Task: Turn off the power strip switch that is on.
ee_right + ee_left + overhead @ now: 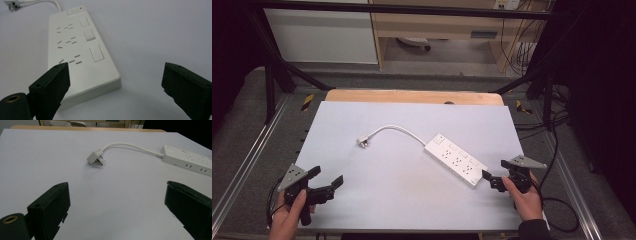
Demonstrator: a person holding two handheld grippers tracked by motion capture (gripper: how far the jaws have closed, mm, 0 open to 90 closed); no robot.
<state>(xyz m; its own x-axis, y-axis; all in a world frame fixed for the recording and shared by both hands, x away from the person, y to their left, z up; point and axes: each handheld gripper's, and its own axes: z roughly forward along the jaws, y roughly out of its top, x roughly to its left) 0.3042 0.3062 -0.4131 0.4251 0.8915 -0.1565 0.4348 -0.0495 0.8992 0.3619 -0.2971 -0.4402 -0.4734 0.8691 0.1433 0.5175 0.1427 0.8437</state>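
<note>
I see a white plastic power strip (456, 161) with rows of small grey slots, a tiny red dot (81, 8) near its end switch, and a white cable (398, 129) ending in a white plug (95, 157) with metal-coloured pins. It lies on a pale grey-blue table sheet (377, 175) with a light wooden edge (412, 96). Both two-jaw grippers, left (328, 181) and right (490, 177), are black with grey plates.
</note>
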